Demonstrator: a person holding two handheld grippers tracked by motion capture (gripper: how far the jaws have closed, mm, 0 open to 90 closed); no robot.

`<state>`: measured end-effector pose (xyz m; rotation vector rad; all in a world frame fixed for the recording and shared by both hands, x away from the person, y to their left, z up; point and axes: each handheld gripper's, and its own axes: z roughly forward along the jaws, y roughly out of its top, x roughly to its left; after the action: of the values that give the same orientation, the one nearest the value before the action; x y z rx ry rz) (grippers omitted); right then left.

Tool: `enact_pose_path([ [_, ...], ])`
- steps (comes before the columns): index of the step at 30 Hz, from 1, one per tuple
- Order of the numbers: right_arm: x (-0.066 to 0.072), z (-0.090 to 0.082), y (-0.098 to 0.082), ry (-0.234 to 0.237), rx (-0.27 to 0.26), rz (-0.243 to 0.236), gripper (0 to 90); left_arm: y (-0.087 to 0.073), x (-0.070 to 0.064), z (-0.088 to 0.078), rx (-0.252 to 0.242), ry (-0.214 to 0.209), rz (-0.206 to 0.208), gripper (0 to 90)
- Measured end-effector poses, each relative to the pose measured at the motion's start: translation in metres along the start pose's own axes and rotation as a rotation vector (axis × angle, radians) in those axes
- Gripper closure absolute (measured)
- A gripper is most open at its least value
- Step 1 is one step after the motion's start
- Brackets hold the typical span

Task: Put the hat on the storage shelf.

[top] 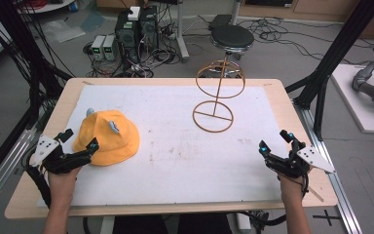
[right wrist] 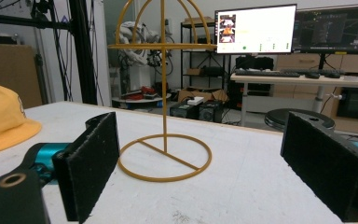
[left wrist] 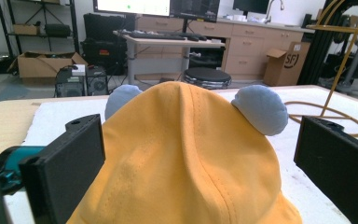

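Both sets of jaws are sitting wide apart, but the left gripper (top: 78, 146) is practically straddling the yellow hat (top: 108, 138) dead ahead, while the right gripper (top: 275, 141) is facing the wire stand (top: 214, 92) well beyond its jaws.

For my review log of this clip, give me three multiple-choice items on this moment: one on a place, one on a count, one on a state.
1. Where does the yellow hat lie on the white mat?
A. on the person's left side
B. in the middle
C. on the person's right side

2. How many blue ears does the hat have?
A. none
B. two
C. four

3. How do the jaws of the right gripper stand?
A. shut on the wire stand
B. shut on nothing
C. open, holding nothing

Key: 1 A, the high view shows the hat by the left gripper. 2 B, the left gripper view shows two. 3 C, the right gripper view shows its jaws wide apart, with the wire stand beyond them.
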<state>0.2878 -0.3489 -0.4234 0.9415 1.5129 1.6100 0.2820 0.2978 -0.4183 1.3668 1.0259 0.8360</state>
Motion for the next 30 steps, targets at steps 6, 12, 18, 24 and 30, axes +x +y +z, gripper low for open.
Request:
enact_pose_path([
  [6,-0.001,-0.002,0.001,-0.005,-0.014,0.015,11.5,0.002,-0.002,0.009,0.051,-0.013,0.032,16.7],
  [12,-0.002,-0.003,0.002,-0.007,-0.016,0.025,11.5,-0.001,-0.003,0.022,0.11,-0.036,0.038,21.6],
  [18,-0.003,-0.002,0.001,-0.008,-0.015,0.02,11.5,0.002,-0.001,0.027,0.123,-0.017,0.048,26.4],
  [24,-0.002,-0.002,0.001,-0.009,-0.011,0.019,11.5,0.002,0.002,0.03,0.148,-0.02,0.037,38.4],
  [30,-0.001,0.0,0.0,-0.001,-0.005,0.013,11.5,0.002,0.002,0.034,0.165,-0.006,0.047,47.3],
])
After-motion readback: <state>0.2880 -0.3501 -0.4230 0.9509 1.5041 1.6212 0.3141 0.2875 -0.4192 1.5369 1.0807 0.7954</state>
